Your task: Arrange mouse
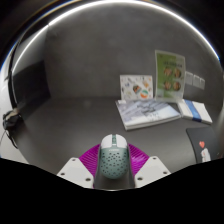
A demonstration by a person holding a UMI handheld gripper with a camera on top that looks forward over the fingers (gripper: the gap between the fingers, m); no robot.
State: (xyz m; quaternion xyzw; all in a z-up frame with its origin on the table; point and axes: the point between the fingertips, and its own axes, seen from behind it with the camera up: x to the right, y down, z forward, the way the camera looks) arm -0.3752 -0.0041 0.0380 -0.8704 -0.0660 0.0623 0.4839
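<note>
Now | mouse: pale, perforated shell | clamped in gripper

The claw points forward, its two pink-padded fingers pressing on something between them.

Mouse between the fingers, printed matter beyond on the table

The pale perforated-shell mouse sits between the gripper fingers on the grey table. Beyond it to the right lies a flat illustrated booklet, with an upright printed card just behind that, and a black cable far left.
</note>
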